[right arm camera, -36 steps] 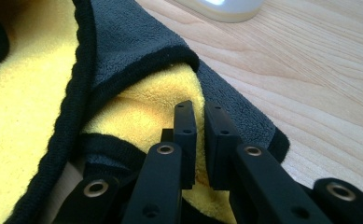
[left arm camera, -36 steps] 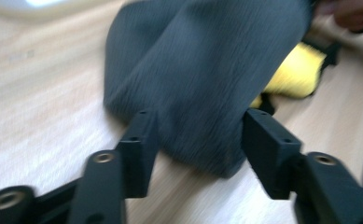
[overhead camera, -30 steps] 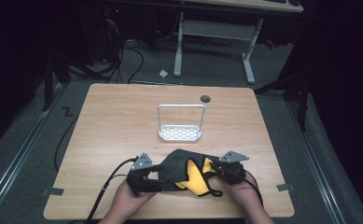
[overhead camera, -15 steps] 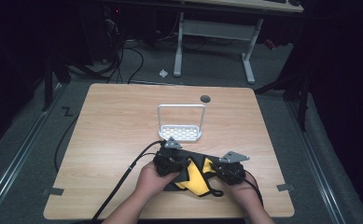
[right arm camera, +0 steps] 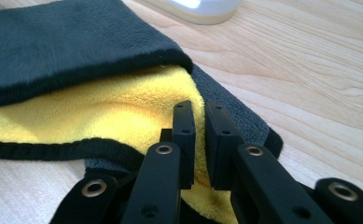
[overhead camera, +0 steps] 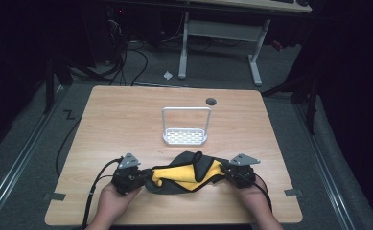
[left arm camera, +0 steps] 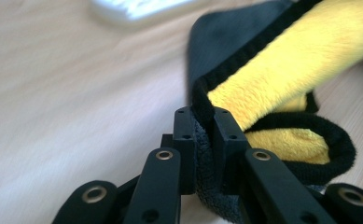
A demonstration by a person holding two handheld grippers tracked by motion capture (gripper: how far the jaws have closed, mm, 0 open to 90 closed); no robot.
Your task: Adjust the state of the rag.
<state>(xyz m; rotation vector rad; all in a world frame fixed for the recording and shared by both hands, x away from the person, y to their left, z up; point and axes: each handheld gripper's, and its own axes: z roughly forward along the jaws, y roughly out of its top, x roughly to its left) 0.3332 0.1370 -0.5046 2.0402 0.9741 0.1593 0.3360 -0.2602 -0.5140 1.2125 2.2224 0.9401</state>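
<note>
A cloth (overhead camera: 186,173), yellow on one side and dark grey with a black hem on the other, lies stretched along the near part of the wooden table (overhead camera: 126,120). My left gripper (overhead camera: 145,176) holds its left end; its jaws have just been closing and now pinch the black hem (left arm camera: 202,100) between the pads. My right gripper (overhead camera: 224,173) is shut on the cloth's right end, its fingers (right arm camera: 184,126) clamped on the yellow pile (right arm camera: 100,112). A hand grips each tool from the near edge.
A small white perforated tray with a tall wire handle (overhead camera: 185,136) stands just beyond the cloth, mid-table. A dark round grommet (overhead camera: 211,101) sits near the far edge. Cables trail off the table's left front; a desk frame (overhead camera: 220,28) stands on the floor behind.
The left gripper reached in over the bunched cloth, closed on it and pulled back to the left. The cloth now lies drawn out between both grippers. The right gripper stayed put.
</note>
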